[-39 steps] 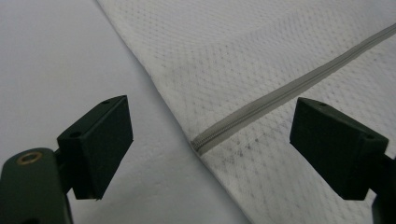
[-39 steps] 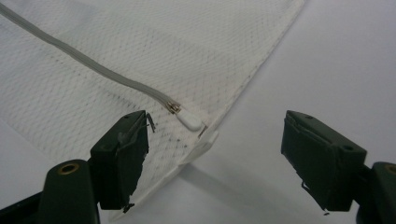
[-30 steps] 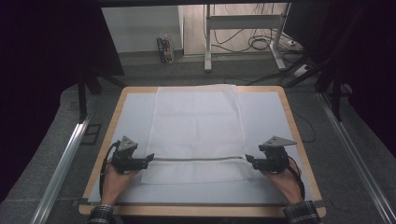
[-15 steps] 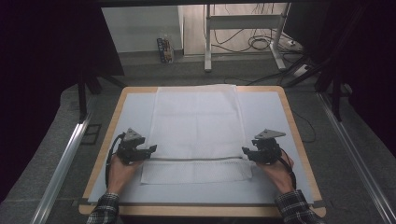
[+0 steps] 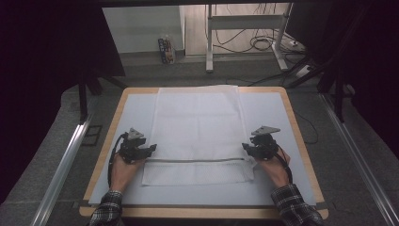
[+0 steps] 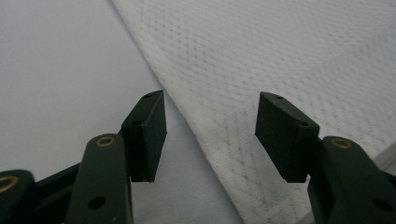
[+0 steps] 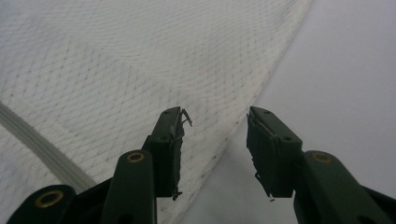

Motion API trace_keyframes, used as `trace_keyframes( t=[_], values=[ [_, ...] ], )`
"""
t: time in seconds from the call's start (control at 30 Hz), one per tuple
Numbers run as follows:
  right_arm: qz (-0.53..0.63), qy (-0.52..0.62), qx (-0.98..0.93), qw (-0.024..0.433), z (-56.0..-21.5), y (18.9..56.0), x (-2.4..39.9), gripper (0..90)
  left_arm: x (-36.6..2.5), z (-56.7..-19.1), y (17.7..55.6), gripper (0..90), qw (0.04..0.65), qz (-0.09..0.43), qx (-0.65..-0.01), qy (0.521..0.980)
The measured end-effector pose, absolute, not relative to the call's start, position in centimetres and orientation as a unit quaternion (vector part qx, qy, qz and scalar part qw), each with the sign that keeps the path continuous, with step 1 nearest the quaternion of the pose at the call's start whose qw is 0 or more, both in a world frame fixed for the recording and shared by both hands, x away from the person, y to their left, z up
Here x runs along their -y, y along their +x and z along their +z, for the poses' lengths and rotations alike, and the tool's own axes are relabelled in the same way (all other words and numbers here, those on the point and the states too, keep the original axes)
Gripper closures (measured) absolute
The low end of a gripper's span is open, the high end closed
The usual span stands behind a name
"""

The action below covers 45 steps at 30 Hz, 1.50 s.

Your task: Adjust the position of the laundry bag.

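The left gripper (image 5: 151,149) rests low over the table, held in the person's left hand (image 5: 123,165), and its jaws stand wide apart with nothing between them. In the left gripper view (image 6: 210,135) the two black jaws straddle the side edge of a white towel (image 6: 299,70): one jaw is over the bare pale-grey mat (image 6: 56,70), the other over the woven cloth. The right gripper (image 5: 244,149), in the person's right hand (image 5: 272,165), mirrors it at the opposite side of the towel. Its jaws are likewise spread and empty, as the right gripper view (image 7: 215,140) shows, with the towel's edge running between them and the mat (image 7: 345,70) on the outer side. A bit of frayed pad lining sticks out from the tip of one jaw in that view.

The towel (image 5: 197,127) lies flat in the middle of the mat (image 5: 273,113), which covers a wooden-rimmed table (image 5: 111,132). Its far end reaches the far edge of the table. Near the person the towel is folded over, and a grey stripe (image 5: 193,160) runs straight across it between the two grippers; a short flap of cloth lies on the near side of that stripe. The same grey band (image 7: 42,142) shows at the left of the right gripper view. Plaid sleeves (image 5: 106,212) come in at the bottom of the high view.
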State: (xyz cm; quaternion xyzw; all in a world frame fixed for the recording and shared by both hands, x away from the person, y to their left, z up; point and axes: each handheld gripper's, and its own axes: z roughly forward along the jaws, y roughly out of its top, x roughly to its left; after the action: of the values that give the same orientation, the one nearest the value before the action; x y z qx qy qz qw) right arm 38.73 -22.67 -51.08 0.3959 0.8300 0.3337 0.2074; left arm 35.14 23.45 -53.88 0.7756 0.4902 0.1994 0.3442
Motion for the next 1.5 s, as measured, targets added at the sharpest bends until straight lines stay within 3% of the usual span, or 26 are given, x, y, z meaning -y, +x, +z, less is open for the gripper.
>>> trace_keyframes(
  t=[0.2, 0.23, 0.4, 0.43, 0.47, 0.5, 0.53, 0.67, 0.87, 1.5],
  values=[
    [0.321, 0.401, -0.834, 0.200, -51.9, 39.6, 22.4, 54.8, -23.3, -54.4, 35.7, 49.6, 0.327, 0.196, -0.497, 0.780],
    [0.318, 0.402, -0.836, 0.194, -52.1, 39.8, 22.3, 59.2, -23.3, -54.5, 35.8, 56.5, 0.333, 0.190, -0.501, 0.776],
    [0.316, 0.411, -0.837, 0.176, -51.9, 39.9, 22.1, 70.5, -23.4, -54.5, 35.8, 68.0, 0.343, 0.171, -0.509, 0.771],
    [0.313, 0.413, -0.837, 0.174, -51.9, 40.0, 22.2, 79.9, -23.4, -54.5, 35.8, 77.8, 0.346, 0.166, -0.510, 0.769],
    [0.313, 0.413, -0.837, 0.174, -51.9, 40.0, 22.2, 79.9, -23.4, -54.5, 35.8, 77.8, 0.346, 0.166, -0.511, 0.769],
    [0.319, 0.418, -0.835, 0.159, -51.9, 40.1, 22.4, 86.3, -23.3, -54.5, 35.9, 87.1, 0.350, 0.156, -0.510, 0.770],
    [0.319, 0.418, -0.835, 0.159, -51.9, 40.1, 22.4, 86.3, -23.3, -54.5, 35.9, 88.2, 0.350, 0.156, -0.510, 0.770],
    [0.315, 0.411, -0.839, 0.163, -51.8, 40.0, 22.2, 88.2, -23.1, -54.4, 35.8, 89.1, 0.344, 0.165, -0.504, 0.775],
    [0.310, 0.396, -0.846, 0.177, -51.4, 39.5, 22.2, 88.3, -23.4, -54.1, 35.8, 88.7, 0.362, 0.134, -0.507, 0.771],
    [0.311, 0.380, -0.857, 0.154, -50.0, 36.1, 24.6, 88.2, -22.2, -53.0, 33.2, 88.1, 0.366, 0.117, -0.465, 0.798]
  ],
)
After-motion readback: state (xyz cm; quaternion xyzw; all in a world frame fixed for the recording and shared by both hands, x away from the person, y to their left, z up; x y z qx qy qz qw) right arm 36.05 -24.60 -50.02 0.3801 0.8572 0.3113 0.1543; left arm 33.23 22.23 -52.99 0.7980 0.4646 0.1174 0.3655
